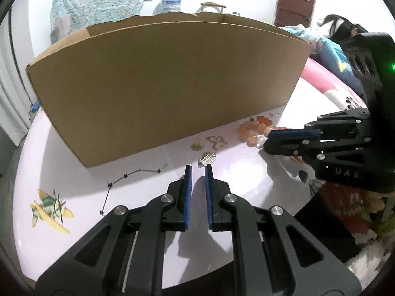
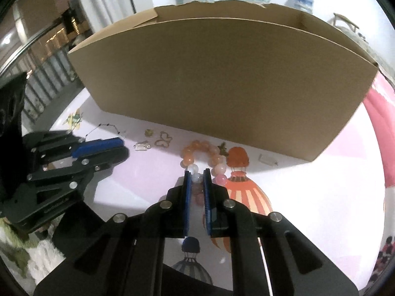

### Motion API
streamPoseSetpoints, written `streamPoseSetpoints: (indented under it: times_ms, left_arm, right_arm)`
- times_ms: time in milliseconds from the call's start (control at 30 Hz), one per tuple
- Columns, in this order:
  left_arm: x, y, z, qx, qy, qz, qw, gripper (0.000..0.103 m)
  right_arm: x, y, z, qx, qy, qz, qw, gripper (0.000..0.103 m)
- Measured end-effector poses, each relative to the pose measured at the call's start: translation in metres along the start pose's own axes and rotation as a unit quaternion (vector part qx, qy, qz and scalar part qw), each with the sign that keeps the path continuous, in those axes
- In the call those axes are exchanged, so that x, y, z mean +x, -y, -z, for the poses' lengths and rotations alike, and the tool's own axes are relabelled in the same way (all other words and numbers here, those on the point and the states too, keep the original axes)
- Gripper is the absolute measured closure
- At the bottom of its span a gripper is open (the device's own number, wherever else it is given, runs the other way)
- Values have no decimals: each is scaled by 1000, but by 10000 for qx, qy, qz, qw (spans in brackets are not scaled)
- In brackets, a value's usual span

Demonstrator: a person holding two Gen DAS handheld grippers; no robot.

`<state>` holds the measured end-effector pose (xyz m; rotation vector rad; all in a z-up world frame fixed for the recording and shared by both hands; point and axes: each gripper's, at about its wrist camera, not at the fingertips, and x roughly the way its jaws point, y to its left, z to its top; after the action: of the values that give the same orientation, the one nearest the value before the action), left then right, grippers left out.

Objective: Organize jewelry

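Right gripper (image 2: 197, 172) clamped on bead bracelet (image 2: 205, 153), left gripper (image 1: 198, 169) closed empty, box (image 1: 167, 86) interior hidden

Legible text: only one item that I can make out. Raised letters "DAS" on the black body of the right gripper (image 1: 267, 140), seen from the left wrist view, near its lower edge. In the right wrist view, the left gripper (image 2: 122, 148) carries a line of small lettering along its side plate; too blurred for me to read. No numbers seen.
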<state>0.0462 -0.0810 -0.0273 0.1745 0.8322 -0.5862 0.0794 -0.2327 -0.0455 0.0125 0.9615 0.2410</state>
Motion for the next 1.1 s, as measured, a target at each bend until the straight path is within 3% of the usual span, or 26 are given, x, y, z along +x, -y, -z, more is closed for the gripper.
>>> streamPoseSetpoints:
  times_ms: [200, 333, 367, 533, 833, 1100]
  left_arm:
    - [-6, -2, 0, -78, 89, -42, 9999, 93]
    - [-7, -1, -4, -106, 131, -44, 9998, 93]
    - [-8, -1, -4, -116, 142, -29, 9998, 92]
    - [-14, -2, -5, -143, 243, 49, 9996, 86]
    - [-12, -3, -5, -299, 264, 349, 9986, 83]
    - [5, 5, -15, 73, 98, 368, 9992, 83]
  right_arm:
    - [4, 5, -1, 425, 5, -135, 9990, 91]
    - [-2, 5, -1, 516, 97, -181, 9985, 67]
    - [-3, 4, -1, 498, 131, -166, 9985, 66]
    - [-9, -3, -3, 430, 284, -227, 9984, 64]
    - [-4, -9, -3, 298, 422, -199, 9985, 64]
    - [4, -8, 3, 135, 261, -281, 9992, 65]
